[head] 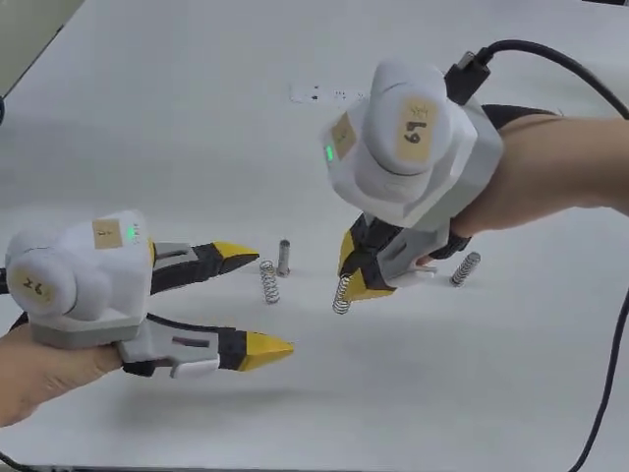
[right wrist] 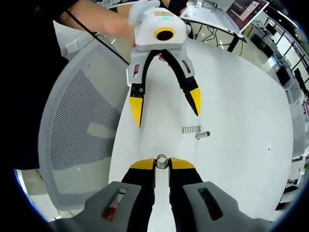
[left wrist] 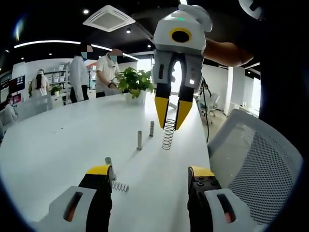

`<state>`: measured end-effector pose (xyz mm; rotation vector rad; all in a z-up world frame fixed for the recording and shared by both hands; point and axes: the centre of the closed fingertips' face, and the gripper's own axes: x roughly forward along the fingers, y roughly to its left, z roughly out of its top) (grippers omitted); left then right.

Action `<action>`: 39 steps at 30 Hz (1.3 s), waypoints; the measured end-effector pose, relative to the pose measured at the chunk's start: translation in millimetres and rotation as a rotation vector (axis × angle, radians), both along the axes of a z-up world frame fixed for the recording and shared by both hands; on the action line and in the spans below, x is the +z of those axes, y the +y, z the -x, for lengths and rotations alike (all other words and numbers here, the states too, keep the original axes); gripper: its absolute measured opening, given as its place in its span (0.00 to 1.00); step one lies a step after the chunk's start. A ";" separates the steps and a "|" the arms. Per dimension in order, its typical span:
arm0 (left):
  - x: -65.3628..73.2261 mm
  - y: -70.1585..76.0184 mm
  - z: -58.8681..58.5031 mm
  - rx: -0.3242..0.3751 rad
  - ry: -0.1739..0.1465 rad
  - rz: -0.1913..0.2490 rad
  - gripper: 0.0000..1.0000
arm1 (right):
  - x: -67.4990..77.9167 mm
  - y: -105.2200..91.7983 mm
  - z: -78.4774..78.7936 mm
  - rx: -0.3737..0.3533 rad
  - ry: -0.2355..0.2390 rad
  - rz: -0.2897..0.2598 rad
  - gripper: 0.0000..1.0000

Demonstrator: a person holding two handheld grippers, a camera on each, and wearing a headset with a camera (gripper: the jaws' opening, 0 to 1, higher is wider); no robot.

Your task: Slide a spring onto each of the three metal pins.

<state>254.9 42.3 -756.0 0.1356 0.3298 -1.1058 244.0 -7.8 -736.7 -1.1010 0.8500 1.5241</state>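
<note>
While my right gripper [head: 354,280] pinches a spring [head: 341,293] upright between its tips, jaws nearly shut on the coils, my left gripper [head: 271,300] hangs wide open with nothing in it. A pin [head: 284,258] appears to stand on the table [head: 197,118] between the two, a loose spring [head: 268,281] just beside it (another spring [head: 465,268] lies off to my right). To do this well I'd lift the held spring over the pin's top, line bore with shaft, and lower it straight, gripping lightly so the coils don't kink. The free gripper could steady the pin's base.
</note>
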 end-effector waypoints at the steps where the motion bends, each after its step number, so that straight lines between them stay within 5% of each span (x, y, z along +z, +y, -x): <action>1: -0.5 2.3 -0.8 0.008 -0.001 -0.003 0.61 | -0.3 -1.1 -0.3 -0.002 -0.002 0.000 0.07; 19: 0.5 28.6 -1.3 0.108 -0.012 0.017 0.84 | -0.1 -18.8 -5.7 -0.034 -0.011 -0.003 0.07; 31: -0.2 28.9 -2.0 0.115 -0.009 0.023 0.85 | 0.2 -35.7 -17.6 -0.084 -0.019 -0.005 0.07; 39: 4.3 27.6 -5.7 0.125 -0.020 0.044 0.84 | -14.6 -44.6 -21.4 -0.083 -0.042 0.007 0.07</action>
